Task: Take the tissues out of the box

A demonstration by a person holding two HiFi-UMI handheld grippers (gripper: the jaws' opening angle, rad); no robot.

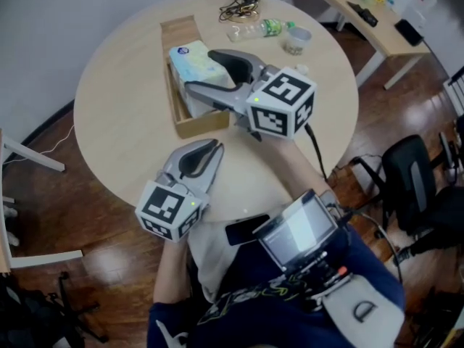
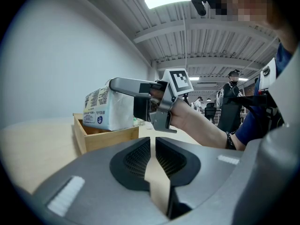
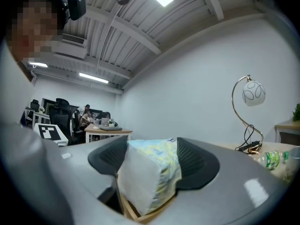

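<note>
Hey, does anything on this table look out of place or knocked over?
Nothing spilled or damaged. A plastic bottle lies on its side at the far edge of the table. The tissue pack pokes up above its wooden box.

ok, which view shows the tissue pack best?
Head view: whole tissue pack in the wooden box, right gripper around it. Left gripper view shows one printed side; right gripper view only its near end.

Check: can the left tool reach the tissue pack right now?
Probably not: the left tool is shut, short of the box, and the right tool grips the tissue pack.
</note>
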